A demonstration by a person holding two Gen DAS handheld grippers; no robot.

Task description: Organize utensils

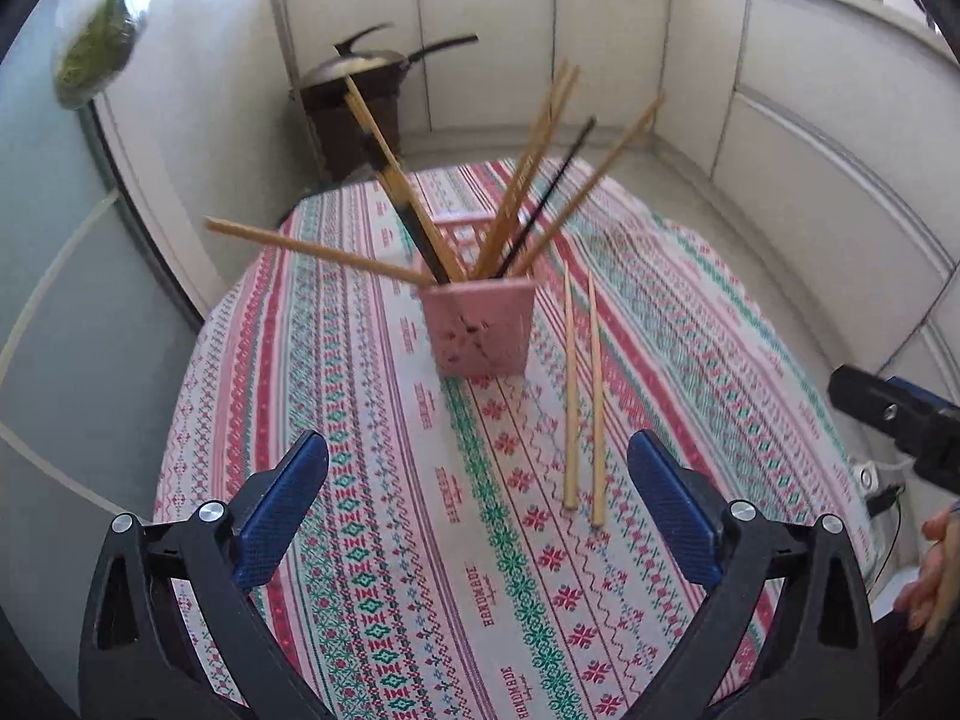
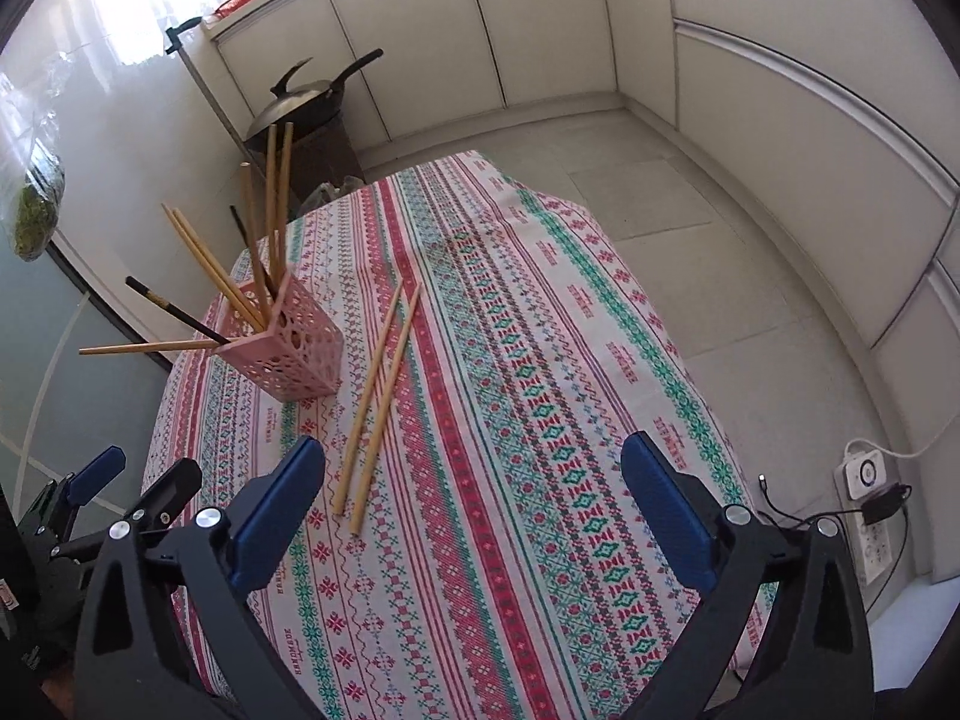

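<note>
Both the left gripper (image 1: 478,489) and right gripper (image 2: 473,495) hovered spread wide above the patterned tablecloth (image 2: 540,360), empty, as two loose chopsticks (image 1: 581,396) lay just beside the pink holder (image 1: 477,324) bristling with chopsticks.

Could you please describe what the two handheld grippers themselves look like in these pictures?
Both match: the left gripper and right gripper each have black, triangular cut-out plastic linkages joined by round silver bolts, carrying two flat blue finger pads with a fine dotted texture. No cables or markings show on them. A bare hand appears at the edge.
</note>
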